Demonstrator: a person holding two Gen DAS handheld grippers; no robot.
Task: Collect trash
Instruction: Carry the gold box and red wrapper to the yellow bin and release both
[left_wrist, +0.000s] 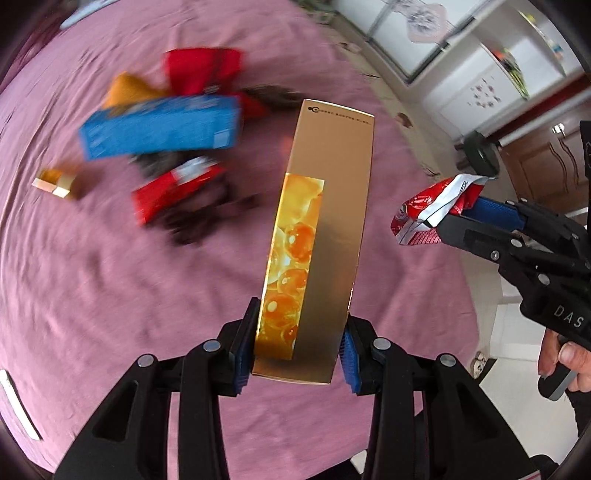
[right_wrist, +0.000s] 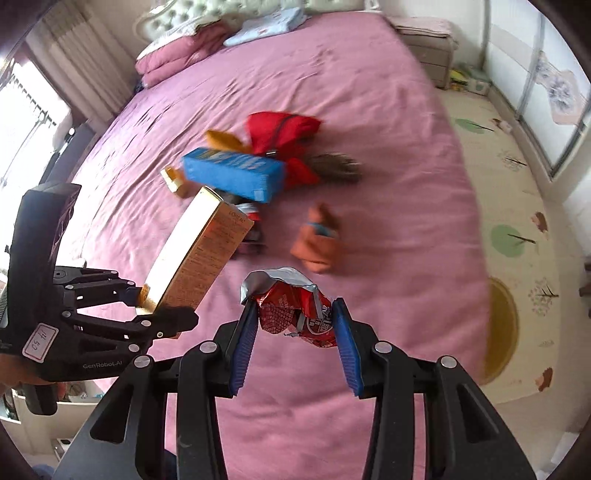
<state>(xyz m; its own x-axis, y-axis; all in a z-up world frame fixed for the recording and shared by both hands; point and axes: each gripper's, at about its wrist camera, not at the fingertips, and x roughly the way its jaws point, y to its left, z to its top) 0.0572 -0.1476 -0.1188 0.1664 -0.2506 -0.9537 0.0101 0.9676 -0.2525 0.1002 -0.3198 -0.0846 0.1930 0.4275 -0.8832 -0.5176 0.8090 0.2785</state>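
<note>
Clamping the gold carton (left_wrist: 317, 236) lengthwise ahead, the left gripper (left_wrist: 299, 347) flanks the right gripper (right_wrist: 293, 325), pinching a red wrapper (right_wrist: 295, 314).

left gripper (left_wrist: 301, 341): black plastic linkage arms, round silver rivets, ribbed blue pads (left_wrist: 349, 350) inside its fingers
right gripper (right_wrist: 295, 325): same black frame, silver rivets, long ribbed blue pads (right_wrist: 347, 350)
markings: white "DAS" lettering on the right gripper's body; "GenRobot.AI" print and a handwritten white label on the left gripper's body
hand (left_wrist: 565, 356): bare fingers on a black and grey handle
</note>
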